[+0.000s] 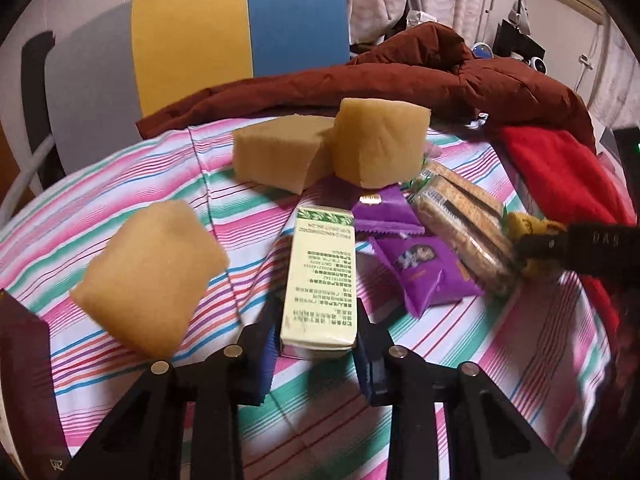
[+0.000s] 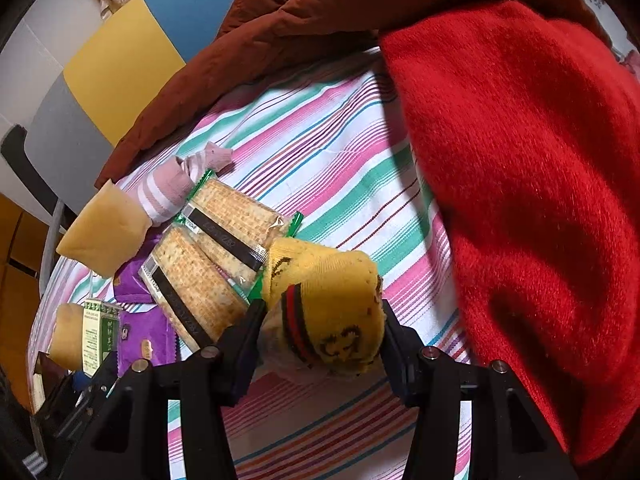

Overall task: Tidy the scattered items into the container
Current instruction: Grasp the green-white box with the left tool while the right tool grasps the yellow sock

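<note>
Left gripper (image 1: 316, 336) clamps a pale green printed box (image 1: 320, 276), lower centre. Right gripper (image 2: 320, 340) grips a rolled yellow sock (image 2: 332, 304) (red-black band), bottom centre.

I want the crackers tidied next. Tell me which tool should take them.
Right, probably. The right tool sits beside the cracker packs but is shut on the yellow sock; the left tool grips the pale box, farther away.
</note>
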Available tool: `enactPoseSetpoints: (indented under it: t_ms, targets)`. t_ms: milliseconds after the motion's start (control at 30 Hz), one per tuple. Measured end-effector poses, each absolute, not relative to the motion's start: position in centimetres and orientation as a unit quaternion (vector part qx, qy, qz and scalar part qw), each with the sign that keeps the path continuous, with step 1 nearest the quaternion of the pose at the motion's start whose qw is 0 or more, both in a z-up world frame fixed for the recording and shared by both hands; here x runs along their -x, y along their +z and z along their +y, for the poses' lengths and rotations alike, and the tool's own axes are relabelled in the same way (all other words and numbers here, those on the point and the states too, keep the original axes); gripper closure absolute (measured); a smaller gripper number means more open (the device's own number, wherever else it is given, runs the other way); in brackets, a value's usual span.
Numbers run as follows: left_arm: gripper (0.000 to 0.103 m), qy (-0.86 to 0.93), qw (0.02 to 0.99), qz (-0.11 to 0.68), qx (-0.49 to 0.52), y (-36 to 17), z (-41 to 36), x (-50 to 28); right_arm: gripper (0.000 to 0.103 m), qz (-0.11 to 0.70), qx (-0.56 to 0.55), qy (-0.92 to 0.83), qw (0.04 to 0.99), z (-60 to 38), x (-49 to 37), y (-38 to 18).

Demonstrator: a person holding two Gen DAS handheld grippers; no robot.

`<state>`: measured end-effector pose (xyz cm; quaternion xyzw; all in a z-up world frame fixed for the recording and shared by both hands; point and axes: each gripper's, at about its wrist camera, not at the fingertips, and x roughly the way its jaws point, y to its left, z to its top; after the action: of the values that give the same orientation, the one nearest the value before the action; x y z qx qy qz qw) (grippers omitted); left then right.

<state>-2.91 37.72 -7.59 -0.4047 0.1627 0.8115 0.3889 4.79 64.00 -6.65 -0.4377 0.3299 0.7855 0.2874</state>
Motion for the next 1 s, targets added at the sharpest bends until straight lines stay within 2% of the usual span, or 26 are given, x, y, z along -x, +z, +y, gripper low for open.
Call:
enactPoseSetpoints:
  t_ms: [667, 1000]
  targets:
    - [0.074, 0.825, 0.399, 0.096, 0.388, -7.9, 31.6, 0.1, 0.053, 0.332, 0.389, 0.814, 0.276, 63.3, -6.1, -4.4]
    - [0.074, 0.818, 0.400, 0.060, 0.408, -8.4, 28.6, -0.2, 0.053, 0.308, 0.357, 0.860, 0.195, 60.3, -5.1, -2.3]
